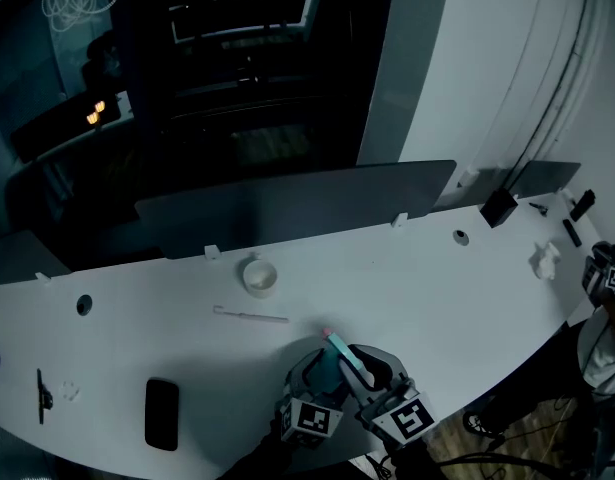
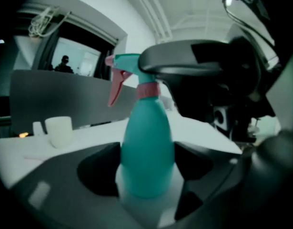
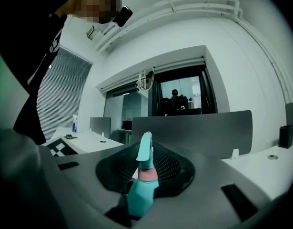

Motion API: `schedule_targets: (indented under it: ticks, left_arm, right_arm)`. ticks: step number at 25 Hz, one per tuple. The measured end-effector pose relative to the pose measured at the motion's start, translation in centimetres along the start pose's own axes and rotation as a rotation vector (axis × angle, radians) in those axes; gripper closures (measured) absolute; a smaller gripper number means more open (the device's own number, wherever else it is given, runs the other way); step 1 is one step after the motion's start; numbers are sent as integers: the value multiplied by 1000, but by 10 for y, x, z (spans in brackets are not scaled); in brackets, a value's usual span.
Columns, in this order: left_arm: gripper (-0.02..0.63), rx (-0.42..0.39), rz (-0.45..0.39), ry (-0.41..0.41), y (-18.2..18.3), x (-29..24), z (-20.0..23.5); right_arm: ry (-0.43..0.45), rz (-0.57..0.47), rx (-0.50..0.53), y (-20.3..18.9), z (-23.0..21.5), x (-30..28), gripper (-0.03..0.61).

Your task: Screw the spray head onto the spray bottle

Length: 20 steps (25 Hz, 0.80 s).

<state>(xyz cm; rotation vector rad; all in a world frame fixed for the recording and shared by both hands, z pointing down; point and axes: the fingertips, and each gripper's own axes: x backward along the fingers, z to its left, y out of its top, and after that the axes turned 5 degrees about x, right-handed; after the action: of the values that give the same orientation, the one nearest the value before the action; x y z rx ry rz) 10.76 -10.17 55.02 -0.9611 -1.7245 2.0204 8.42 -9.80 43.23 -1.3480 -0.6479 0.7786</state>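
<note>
A teal spray bottle (image 1: 342,360) stands at the near edge of the white table (image 1: 407,268), between my two grippers. In the left gripper view its body (image 2: 146,151) fills the gap between the jaws, and the left gripper (image 2: 146,175) is shut on it. The teal spray head (image 2: 127,62), with a pink trigger and a pink collar (image 2: 147,90), sits on the neck. My right gripper (image 3: 144,194) is shut on the spray head (image 3: 146,151) from above. In the head view the left gripper (image 1: 317,376) and right gripper (image 1: 372,370) are side by side around the bottle.
A white cup (image 1: 259,276) and a thin stick (image 1: 252,315) lie behind the bottle. A flat black object (image 1: 162,414) and a black pen (image 1: 40,393) lie at the left. A grey divider (image 1: 287,208) runs along the table's back. A black box (image 1: 498,208) sits far right.
</note>
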Motion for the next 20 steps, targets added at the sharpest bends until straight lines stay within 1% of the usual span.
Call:
schedule_targets:
  ticks: [1, 2, 3, 4, 5, 6, 7, 8, 9, 11, 12, 13, 14, 15, 16, 18, 20]
  left_arm:
    - [259, 27, 4, 73, 2, 2, 2]
    - [259, 51, 7, 128, 3, 3, 3]
    - [259, 64, 7, 156, 2, 4, 3]
    - [258, 68, 6, 152, 1, 4, 3]
    - [256, 66, 1, 115, 0, 3, 3]
    - [255, 58, -7, 50, 0, 3, 3]
    - [245, 41, -12, -38, 1, 4, 3]
    - [216, 13, -3, -140, 2, 4, 3]
    - [193, -28, 24, -249, 1, 4, 2]
    - [193, -117, 105, -445, -5, 2, -3]
    - [208, -152, 135, -511, -7, 2, -6]
    - [249, -171, 148, -543, -8, 2, -8]
    - [253, -171, 142, -542, -7, 3, -9]
    - [256, -156, 123, -510, -7, 4, -9]
    - [259, -131, 97, -456, -6, 4, -7]
    - [262, -73, 51, -304, -4, 4, -1]
    - [264, -28, 26, -127, -3, 3, 4]
  right_arm:
    - [-7, -2, -6, 0, 0, 0, 492]
    - [-13, -4, -16, 0, 1, 0, 492]
    - [-15, -6, -23, 0, 1, 0, 492]
    - [-15, -7, -27, 0, 1, -1, 492]
    - [-9, -6, -28, 0, 1, -1, 492]
    - [1, -3, -27, -1, 1, -1, 492]
    - [17, 2, -25, -1, 2, -1, 492]
    - [34, 9, -23, -1, 3, -2, 492]
    - [52, 15, -19, -1, 3, -2, 492]
    - [76, 18, -11, -1, 3, -3, 491]
    - [80, 16, -8, -1, 3, -3, 491]
    - [79, 12, -6, -1, 3, -3, 491]
    - [74, 7, -5, -1, 4, -2, 491]
    - [66, 4, -3, -1, 4, -2, 491]
    - [56, 2, -1, -1, 4, -2, 492]
    - [29, -4, -7, -1, 3, -3, 491]
    - [-2, -11, -30, -1, 1, -3, 491]
